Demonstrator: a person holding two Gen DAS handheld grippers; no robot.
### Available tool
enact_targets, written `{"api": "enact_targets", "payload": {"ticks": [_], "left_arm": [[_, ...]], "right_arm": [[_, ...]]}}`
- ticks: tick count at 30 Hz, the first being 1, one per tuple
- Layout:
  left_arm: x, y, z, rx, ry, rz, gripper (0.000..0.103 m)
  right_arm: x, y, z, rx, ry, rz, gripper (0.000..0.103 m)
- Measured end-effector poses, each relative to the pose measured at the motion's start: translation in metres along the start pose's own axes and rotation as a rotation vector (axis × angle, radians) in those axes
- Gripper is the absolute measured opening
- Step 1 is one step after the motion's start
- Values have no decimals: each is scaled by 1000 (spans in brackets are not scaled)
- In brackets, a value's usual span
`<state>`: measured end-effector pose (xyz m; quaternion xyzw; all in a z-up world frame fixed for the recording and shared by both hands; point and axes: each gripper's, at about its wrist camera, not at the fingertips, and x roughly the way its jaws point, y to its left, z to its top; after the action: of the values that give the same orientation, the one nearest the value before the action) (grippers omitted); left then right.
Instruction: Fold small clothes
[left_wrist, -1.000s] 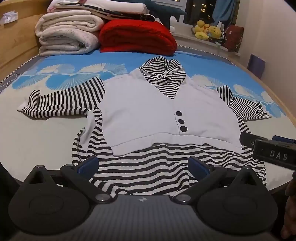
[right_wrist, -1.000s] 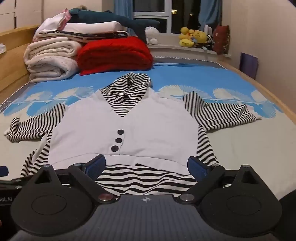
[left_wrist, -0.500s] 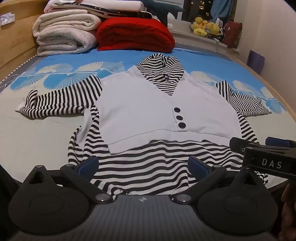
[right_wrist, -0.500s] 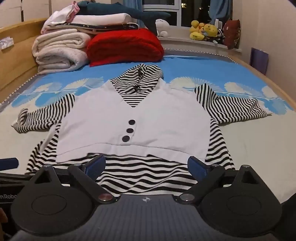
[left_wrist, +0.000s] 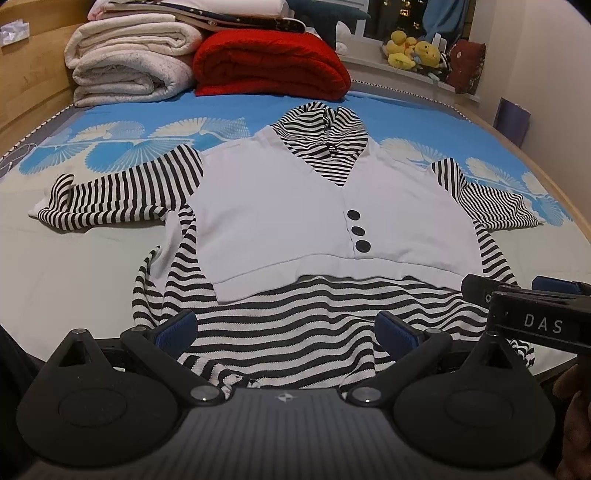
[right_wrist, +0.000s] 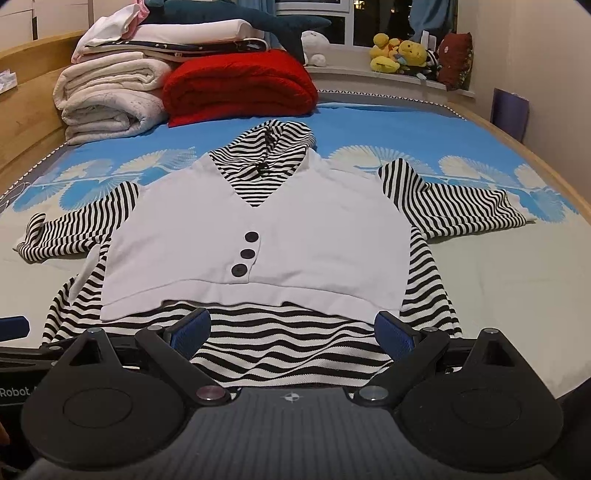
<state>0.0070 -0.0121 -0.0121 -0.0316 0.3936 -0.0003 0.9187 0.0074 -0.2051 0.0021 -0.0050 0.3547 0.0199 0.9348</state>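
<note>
The left gripper (left_wrist: 284, 328) is held wide open above the striped hem, and nothing is gripped between its blue pads (left_wrist: 177, 326). The right gripper (right_wrist: 291, 328) is spread equally wide and is also empty; it is seen over the same hem, closer to the right side of the garment. In the left wrist view, the right gripper (left_wrist: 528, 295) appears from the side, at the right lower corner of the garment, with the letters "DAS" on its body.

The small garment (left_wrist: 295, 206) is laid flat on the bed (left_wrist: 74, 266), close to the near edge and about midway between the side edges. It has a white vest front with three dark buttons (right_wrist: 245, 253), a striped hood (right_wrist: 269, 147) pointing toward the far edge, and striped sleeves spread toward both sides. The left sleeve (left_wrist: 110, 199) is a little crumpled at its end.

At the far edge of the bed, toward the left corner, folded white blankets (right_wrist: 110, 96) are stacked, and a folded red blanket (right_wrist: 240, 85) is placed just beside them. Yellow plush toys (right_wrist: 399, 51) are seen on the window sill behind.
</note>
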Motion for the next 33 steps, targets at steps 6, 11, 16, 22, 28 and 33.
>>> {"api": "enact_targets", "payload": {"ticks": [6,11,16,22,28,33], "left_arm": [[1,1,0,-3,6,-1,102],[0,-1,0,-5,6,0,102],[-1,-1,0,-7,8,-4,102],[0,-1,0,-11,10,-5,102],[0,-2,1,-12,12,-7,102],[0,-1,0,-11,10,-5,102]], "right_arm": [[-1,2,1,-3,0,-3,95],[-2,4,1,-14,-11,-9,95],[-3,9,0,-42,-18,-3,95],[-2,10,0,-44,-21,-2,94],[-2,10,1,-38,-19,-1,94],[-2,10,0,-40,-14,-2,94]]}}
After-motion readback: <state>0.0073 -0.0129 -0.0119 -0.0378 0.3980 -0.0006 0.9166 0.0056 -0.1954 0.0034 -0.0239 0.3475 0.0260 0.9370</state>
